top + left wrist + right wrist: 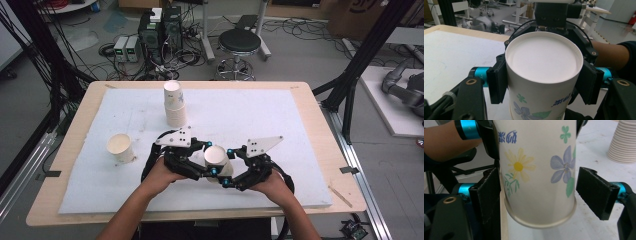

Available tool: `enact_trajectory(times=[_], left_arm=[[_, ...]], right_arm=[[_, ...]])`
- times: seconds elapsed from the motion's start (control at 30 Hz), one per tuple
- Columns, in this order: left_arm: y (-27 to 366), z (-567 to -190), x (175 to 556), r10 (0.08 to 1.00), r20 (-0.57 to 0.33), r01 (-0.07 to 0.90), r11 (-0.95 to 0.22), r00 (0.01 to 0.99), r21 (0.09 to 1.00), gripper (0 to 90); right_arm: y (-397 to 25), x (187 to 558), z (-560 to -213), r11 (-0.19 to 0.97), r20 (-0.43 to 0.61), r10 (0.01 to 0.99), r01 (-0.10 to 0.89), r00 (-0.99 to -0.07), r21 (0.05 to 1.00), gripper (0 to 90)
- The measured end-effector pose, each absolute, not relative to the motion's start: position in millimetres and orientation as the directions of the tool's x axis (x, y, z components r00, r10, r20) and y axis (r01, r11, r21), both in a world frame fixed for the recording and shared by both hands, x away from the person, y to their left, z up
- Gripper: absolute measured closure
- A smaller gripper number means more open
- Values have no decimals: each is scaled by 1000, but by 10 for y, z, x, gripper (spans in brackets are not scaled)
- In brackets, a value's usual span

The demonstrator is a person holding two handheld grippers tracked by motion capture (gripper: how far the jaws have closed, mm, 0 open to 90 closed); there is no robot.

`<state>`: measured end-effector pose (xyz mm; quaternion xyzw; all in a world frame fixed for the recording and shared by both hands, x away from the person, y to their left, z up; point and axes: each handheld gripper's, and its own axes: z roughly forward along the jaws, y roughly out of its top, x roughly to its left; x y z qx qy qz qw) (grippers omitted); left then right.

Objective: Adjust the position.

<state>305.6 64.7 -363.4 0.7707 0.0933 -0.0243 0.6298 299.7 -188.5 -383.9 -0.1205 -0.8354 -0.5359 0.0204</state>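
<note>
Paper cup (541,75) clamped in left claw (544,82), right claw (544,195) loosely astride.

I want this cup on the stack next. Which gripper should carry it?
Left. The left gripper clamps the cup on both sides; the right gripper has one pad clear of it. The stack also lies nearer the left gripper.

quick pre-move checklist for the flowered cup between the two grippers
1. Left gripper clamped on the flowered cup: ok, both pads touch its sides.
2. Right gripper gripping the cup: not ok, a gap shows at one pad.
3. Cup undented: ok, rim looks round.
4. Cup lifted off the white mat: cannot tell.
5. Cup stack away from the grippers: ok.
6. Single cup out of the way: ok, off to the left.
</note>
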Motion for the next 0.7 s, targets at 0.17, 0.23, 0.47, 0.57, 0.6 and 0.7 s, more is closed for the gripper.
enact_trajectory(times=[0.17, 0.23, 0.47, 0.57, 0.6, 0.7], left_arm=[[624, -3638, 3052, 89, -153, 167, -180, 984, 969, 352], [624, -3639, 3054, 87, -152, 166, -184, 985, 969, 353], [628, -3637, 3042, 95, -132, 146, -165, 987, 975, 356], [636, -3618, 3014, 144, -88, 110, -150, 986, 983, 263], [645, -3609, 3017, 154, -89, 113, -150, 984, 982, 225], [677, -3586, 3026, 169, -105, 132, -160, 980, 978, 163]], right_arm=[[-1876, 3011, -3863, 393, 172, 151, 218, -974, 893, 265], [-1876, 3008, -3865, 391, 183, 148, 227, -972, 892, 270], [-1886, 3011, -3858, 383, 183, 132, 220, -974, 897, 333], [-1897, 3019, -3856, 388, 186, 138, 226, -973, 894, 343], [-1900, 3021, -3856, 390, 188, 137, 227, -973, 892, 347], [-1909, 3015, -3842, 402, 165, 138, 208, -977, 892, 361]])
